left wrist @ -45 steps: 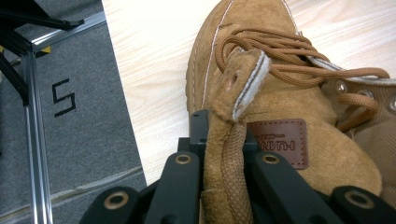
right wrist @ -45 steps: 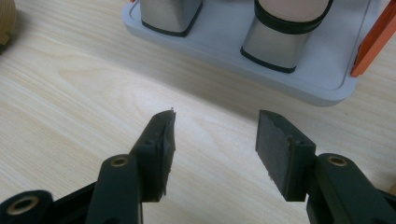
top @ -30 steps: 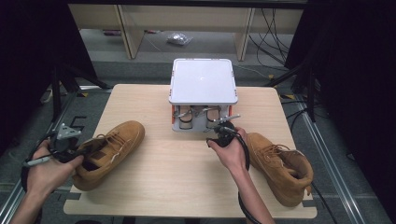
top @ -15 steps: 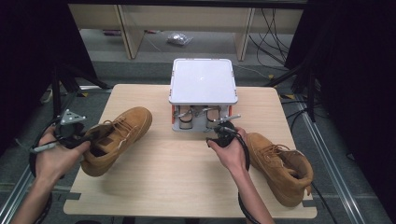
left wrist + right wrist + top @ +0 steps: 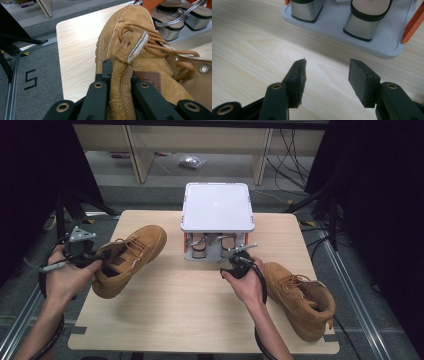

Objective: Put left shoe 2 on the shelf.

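1. We see the left gripper [image 5: 92,262] with fingers clamped on the tan boot [image 5: 131,257] at its heel collar (toe towards the shoe rack [image 5: 217,215]), above the tabletop [image 5: 175,305].
2. The right gripper [image 5: 327,72] rests near the rack, fingers apart and holding nothing.

We see bare tabletop [image 5: 195,310] along the near edge and middle, passable. The shoe rack [image 5: 216,217] blocks the far edge's centre. One boot [image 5: 299,297] fills the near right corner; another boot [image 5: 131,257] crowds the left edge.
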Demonstrator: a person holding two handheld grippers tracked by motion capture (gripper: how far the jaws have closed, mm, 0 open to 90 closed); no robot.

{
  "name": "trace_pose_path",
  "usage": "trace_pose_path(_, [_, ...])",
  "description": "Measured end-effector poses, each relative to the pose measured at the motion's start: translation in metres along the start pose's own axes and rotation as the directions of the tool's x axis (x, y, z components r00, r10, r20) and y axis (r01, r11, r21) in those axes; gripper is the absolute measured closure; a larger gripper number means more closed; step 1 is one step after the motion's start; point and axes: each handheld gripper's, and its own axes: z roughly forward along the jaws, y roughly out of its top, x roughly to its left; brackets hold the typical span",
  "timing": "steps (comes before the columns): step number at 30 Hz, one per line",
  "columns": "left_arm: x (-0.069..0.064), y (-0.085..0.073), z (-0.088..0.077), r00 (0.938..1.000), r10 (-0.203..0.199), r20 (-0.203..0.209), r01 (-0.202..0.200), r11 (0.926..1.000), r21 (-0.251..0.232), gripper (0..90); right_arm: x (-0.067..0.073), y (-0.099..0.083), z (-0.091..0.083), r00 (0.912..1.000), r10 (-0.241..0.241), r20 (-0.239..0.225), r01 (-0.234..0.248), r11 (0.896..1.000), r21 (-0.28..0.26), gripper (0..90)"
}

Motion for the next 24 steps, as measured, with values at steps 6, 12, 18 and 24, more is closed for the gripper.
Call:
trace_pose_path(6, [0.001,0.008,0.002,1.0000,0.001,-0.006,-0.001,1.0000,-0.006,83.9,0.000,0.000,0.000,1.0000,0.001,-0.002,-0.001,1.000,-0.004,48.5])
trace_pose_path(12, [0.002,0.013,0.004,0.9999,-0.012,-0.005,0.012,0.9998,-0.017,83.9,0.000,-0.001,0.000,1.0000,-0.002,-0.007,0.002,1.000,-0.004,48.5])
trace_pose_path(18, [0.003,0.020,0.006,0.9998,-0.015,-0.011,0.015,0.9995,-0.029,83.9,0.000,-0.001,0.000,1.0000,0.004,-0.006,-0.004,1.000,-0.007,48.5])
trace_pose_path(24, [0.003,0.027,0.009,0.9996,-0.013,-0.024,0.012,0.9993,-0.035,83.9,0.000,-0.001,0.000,1.0000,0.000,-0.008,0.000,1.000,-0.007,48.5])
